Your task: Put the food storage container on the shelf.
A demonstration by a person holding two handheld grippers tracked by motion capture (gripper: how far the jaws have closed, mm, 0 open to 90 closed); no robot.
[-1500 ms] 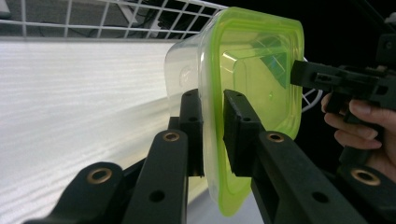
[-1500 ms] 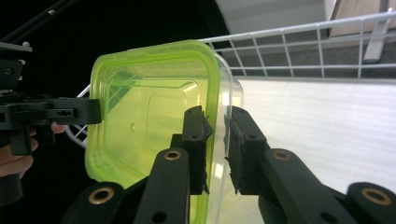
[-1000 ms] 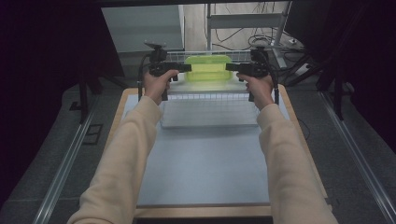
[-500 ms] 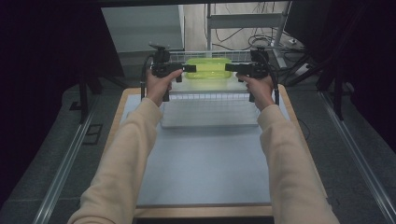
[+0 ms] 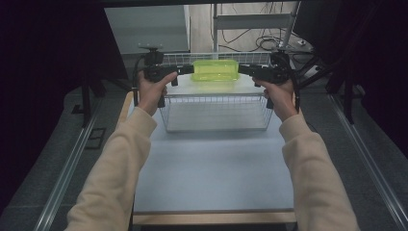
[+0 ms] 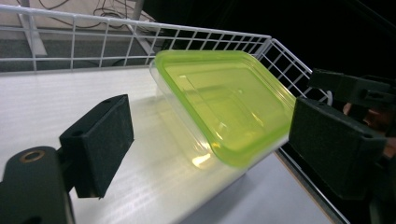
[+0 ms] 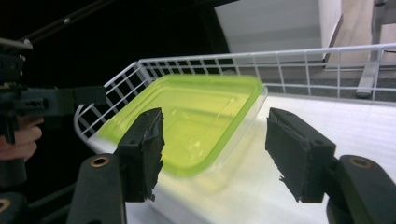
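Observation:
A clear plastic container with a yellow-green lid (image 5: 215,70) lies on the white panel (image 5: 192,87) inside the wire basket (image 5: 216,114) at the far end of the table. My left gripper (image 5: 185,70) is at its left end and my right gripper (image 5: 245,70) at its right end. Both sets of jaws have just been opening and now stand wide, pads off the container. In the left gripper view the container (image 6: 224,105) lies ahead of the left gripper (image 6: 215,135). In the right gripper view the container (image 7: 196,116) lies beyond the right gripper (image 7: 219,149).
The basket's wire rim (image 6: 140,42) rises behind and beside the container. The grey table top (image 5: 211,168) stretches from the basket to the near wooden edge. Metal rails (image 5: 67,168) run along both sides of the table, and cables lie on the floor behind.
Both grippers have opened and let go of the container, which now rests on the white panel. The two hands have drawn apart, away from its ends.

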